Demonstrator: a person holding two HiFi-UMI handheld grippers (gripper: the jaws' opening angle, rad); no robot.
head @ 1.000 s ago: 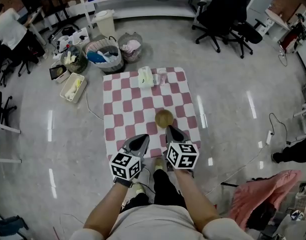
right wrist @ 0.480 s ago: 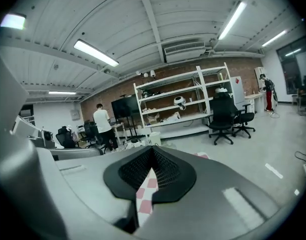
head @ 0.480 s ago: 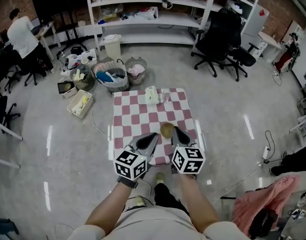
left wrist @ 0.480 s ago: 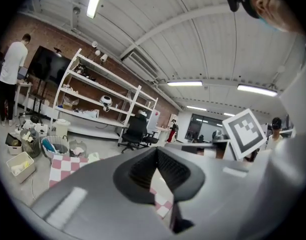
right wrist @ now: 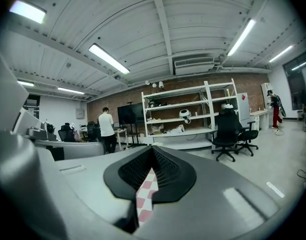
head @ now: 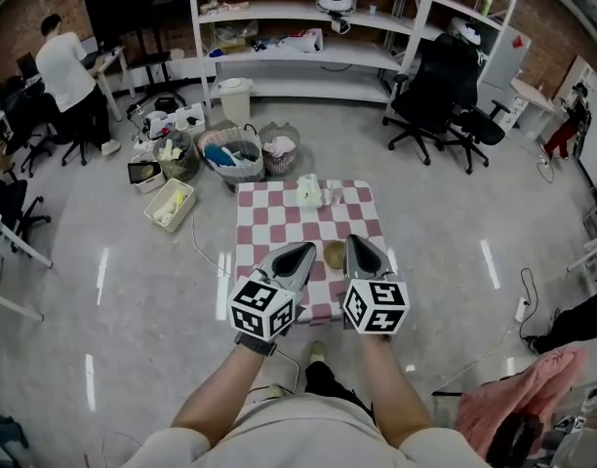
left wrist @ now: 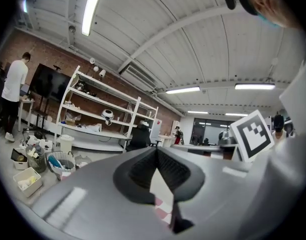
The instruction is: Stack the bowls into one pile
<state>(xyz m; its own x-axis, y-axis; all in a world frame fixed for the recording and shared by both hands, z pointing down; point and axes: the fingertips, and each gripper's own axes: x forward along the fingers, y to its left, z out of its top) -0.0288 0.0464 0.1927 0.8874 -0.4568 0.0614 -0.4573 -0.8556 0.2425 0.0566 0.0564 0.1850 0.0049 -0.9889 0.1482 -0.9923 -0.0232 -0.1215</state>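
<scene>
A tan bowl (head: 334, 254) rests on the near part of a red-and-white checkered mat (head: 269, 227) on the floor; I cannot tell whether it is one bowl or a pile. Both grippers are held high above the mat, close to the head camera. My left gripper (head: 303, 252) appears just left of the bowl and my right gripper (head: 357, 245) just right of it. In the left gripper view the left gripper (left wrist: 156, 148) has its jaws closed tip to tip, with nothing between. The right gripper (right wrist: 153, 148) looks the same, and a strip of mat shows behind it.
A white packet (head: 309, 191) and a clear cup (head: 336, 198) lie at the mat's far edge. Baskets (head: 230, 156) and a tray (head: 172, 203) stand far left. White shelving (head: 308, 52), office chairs (head: 430, 96) and a person (head: 69, 66) are beyond. Pink cloth (head: 503, 388) lies at right.
The view has pulled up and back, so the mat and bowl look smaller and farther. Both grippers have risen together and stayed shut.
</scene>
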